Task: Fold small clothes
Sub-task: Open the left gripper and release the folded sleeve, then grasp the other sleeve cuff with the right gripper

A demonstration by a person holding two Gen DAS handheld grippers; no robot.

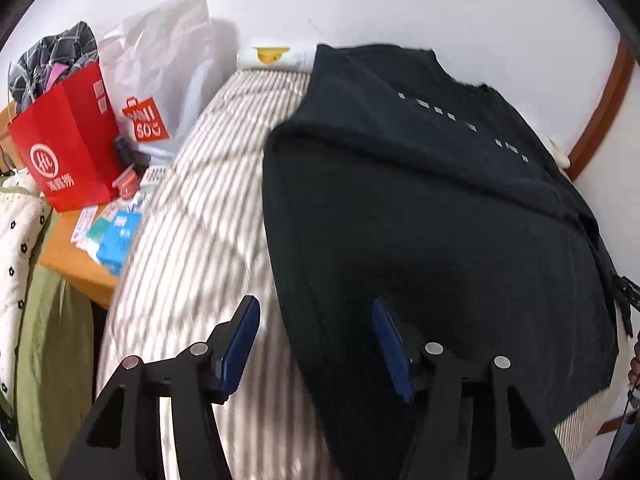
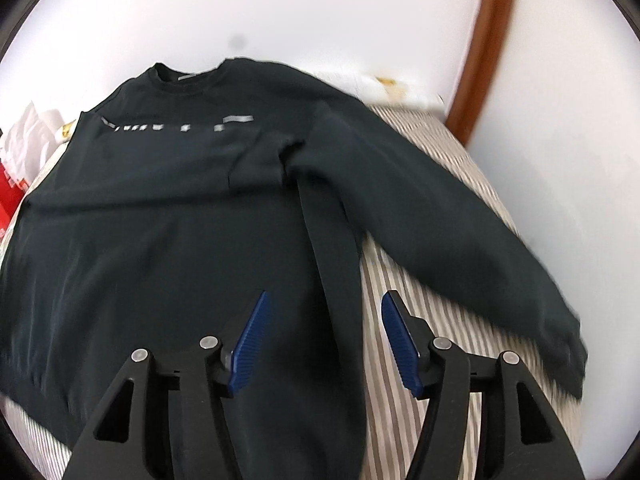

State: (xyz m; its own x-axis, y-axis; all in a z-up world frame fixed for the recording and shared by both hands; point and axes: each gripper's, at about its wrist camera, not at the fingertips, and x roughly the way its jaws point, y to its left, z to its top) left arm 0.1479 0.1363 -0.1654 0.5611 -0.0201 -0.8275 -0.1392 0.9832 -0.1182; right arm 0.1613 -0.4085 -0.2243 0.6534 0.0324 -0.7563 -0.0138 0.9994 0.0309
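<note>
Two grippers, left gripper [image 1: 316,344] and right gripper [image 2: 324,340], hover released and empty over the black sweatshirt [image 2: 180,208] spread on the striped bed [image 1: 192,240]; its one sleeve [image 2: 460,240], toward three o'clock, likely needs folding inward next.

Sweatshirt [image 2: 168,208]: spread flat on the striped mattress [image 1: 192,248], neckline toward the wall [image 2: 280,12].
One sleeve [image 2: 460,232]: stretched out to the right across the mattress in the right wrist view.
Left gripper [image 1: 316,340]: above the sweatshirt's left edge, one finger over cloth, the other over bare mattress.
Right gripper [image 2: 324,336]: above the sweatshirt's right side edge.
Side table [image 1: 76,256]: left of the mattress.
Shopping bag [image 1: 68,152]: on the side table, clothes [image 1: 52,60] inside it.
Tissue packet [image 1: 116,240]: on the table, before the bag.
</note>
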